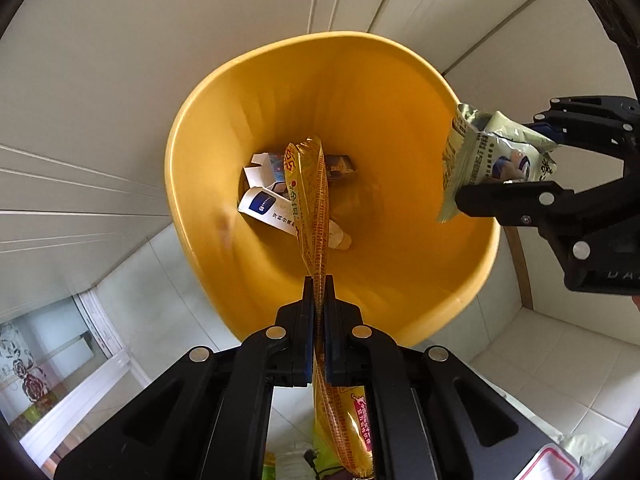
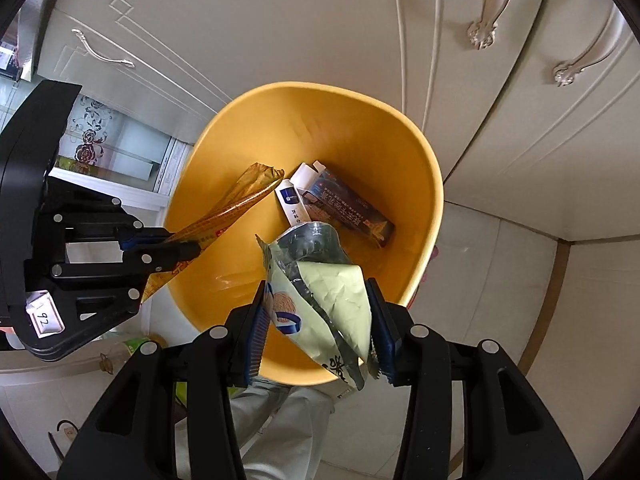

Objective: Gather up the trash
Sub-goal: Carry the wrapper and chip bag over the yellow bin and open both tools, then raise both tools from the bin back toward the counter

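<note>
A yellow bin (image 1: pixel 392 92) stands on the floor below both grippers; it also shows in the right wrist view (image 2: pixel 424 176). My left gripper (image 1: pixel 319 280) is shut on a long yellow snack wrapper (image 1: pixel 310 200) that hangs over the bin's mouth; the wrapper also shows in the right wrist view (image 2: pixel 236 204). My right gripper (image 2: pixel 316 308) is shut on a pale green snack bag (image 2: pixel 332 300) above the bin's near rim; the bag also shows in the left wrist view (image 1: pixel 492 156). Small cartons (image 1: pixel 264 200) and a dark box (image 2: pixel 348 216) lie in the bin.
Cream cabinet doors with metal handles (image 2: pixel 484 20) stand behind the bin. A tiled floor (image 1: pixel 532 360) surrounds it. A glass door with a flower pattern (image 1: pixel 28 376) is to the left. More trash lies on the floor near my left gripper (image 1: pixel 292 460).
</note>
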`<move>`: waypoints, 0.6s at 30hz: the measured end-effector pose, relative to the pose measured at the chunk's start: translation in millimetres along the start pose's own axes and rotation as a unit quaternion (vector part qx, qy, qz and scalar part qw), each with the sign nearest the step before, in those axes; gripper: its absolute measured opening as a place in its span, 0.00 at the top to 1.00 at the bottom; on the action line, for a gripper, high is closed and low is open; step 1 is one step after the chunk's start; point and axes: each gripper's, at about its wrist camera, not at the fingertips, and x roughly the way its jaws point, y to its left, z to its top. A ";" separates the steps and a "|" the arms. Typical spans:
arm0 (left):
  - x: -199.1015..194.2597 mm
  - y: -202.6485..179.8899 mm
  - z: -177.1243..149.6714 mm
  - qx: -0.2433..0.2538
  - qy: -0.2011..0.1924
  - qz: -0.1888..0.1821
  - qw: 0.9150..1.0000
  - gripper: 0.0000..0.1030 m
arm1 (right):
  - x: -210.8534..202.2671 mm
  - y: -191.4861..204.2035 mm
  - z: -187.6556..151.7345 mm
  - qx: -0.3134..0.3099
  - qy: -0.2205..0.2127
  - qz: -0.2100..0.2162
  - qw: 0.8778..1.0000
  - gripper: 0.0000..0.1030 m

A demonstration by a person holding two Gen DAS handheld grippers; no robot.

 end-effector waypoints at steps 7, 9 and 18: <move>3.1 13.2 9.6 -0.027 -0.008 -0.007 1.000 0.80 | 5.9 -8.6 10.3 0.007 -0.006 0.001 1.000 0.52; 1.6 15.0 12.4 -0.035 -0.013 -0.005 0.999 0.69 | 5.5 -9.8 12.7 0.008 -0.011 0.001 1.000 0.48; -23.3 25.3 14.2 -0.067 -0.050 0.013 0.996 0.24 | -15.2 -17.2 13.0 0.027 -0.038 0.005 0.999 0.18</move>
